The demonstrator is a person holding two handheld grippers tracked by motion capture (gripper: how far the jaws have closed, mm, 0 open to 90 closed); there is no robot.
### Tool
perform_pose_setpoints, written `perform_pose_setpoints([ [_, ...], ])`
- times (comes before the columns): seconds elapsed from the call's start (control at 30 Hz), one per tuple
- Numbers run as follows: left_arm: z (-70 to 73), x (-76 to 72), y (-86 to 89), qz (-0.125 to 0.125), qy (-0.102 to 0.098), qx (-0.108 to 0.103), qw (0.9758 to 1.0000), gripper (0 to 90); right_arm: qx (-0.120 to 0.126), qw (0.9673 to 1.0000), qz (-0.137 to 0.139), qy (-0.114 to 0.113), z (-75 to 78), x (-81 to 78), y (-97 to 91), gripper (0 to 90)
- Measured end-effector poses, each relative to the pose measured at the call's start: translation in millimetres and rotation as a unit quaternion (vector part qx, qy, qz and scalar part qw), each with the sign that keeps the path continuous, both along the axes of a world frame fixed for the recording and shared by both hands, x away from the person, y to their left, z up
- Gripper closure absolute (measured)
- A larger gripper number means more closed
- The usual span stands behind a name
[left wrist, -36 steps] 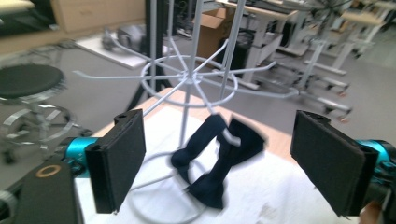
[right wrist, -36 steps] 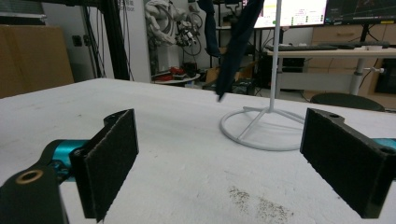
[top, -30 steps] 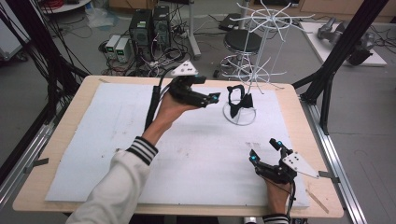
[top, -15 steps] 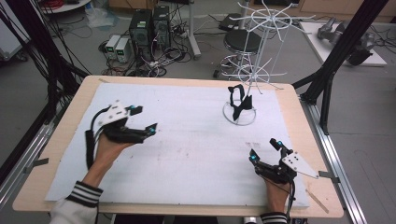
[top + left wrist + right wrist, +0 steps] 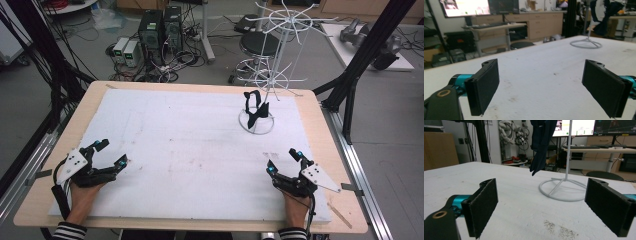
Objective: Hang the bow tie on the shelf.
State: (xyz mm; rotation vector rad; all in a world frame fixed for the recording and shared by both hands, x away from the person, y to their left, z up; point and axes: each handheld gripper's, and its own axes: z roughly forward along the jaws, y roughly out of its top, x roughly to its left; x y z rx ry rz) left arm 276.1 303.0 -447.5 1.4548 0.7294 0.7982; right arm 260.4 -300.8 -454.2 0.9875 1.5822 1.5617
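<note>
Left gripper (image 5: 110, 154): near-left part of the white pad (image 5: 190, 150), held low in the left hand (image 5: 82, 195), forearm entering from the bottom edge, striped cuff visible. Jaws spread wide, nothing between them; pointed toward the far right.

Right gripper (image 5: 284, 161): near-right part of the pad, held low in the right hand (image 5: 295, 207). Jaws wide apart, empty; aimed toward the stand.

Stand (image 5: 270, 75): white wire, ring base resting on the far-right part of the pad, upright.

Black cloth (image 5: 255, 107): hanging from the stand above the ring base, well apart from both grippers.

Table (image 5: 320, 130): wooden top, pad laid over it.
</note>
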Motion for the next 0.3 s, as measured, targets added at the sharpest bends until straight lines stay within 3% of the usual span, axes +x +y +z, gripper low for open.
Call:
perform_pose_setpoints([
  [0.17, -6.7, 4.7, 4.8, 0.02, 0.012, -0.023, 0.9995, 14.4, -0.002, 1.0, 0.001, -0.001, -0.1, -0.1, -0.1, 10.5],
  [0.3, -6.8, 3.7, 2.9, 0.019, 0.007, -0.013, 0.9997, 14.4, -0.003, 1.0, 0.001, -0.003, -0.3, -1.1, 0.6, 10.5],
])
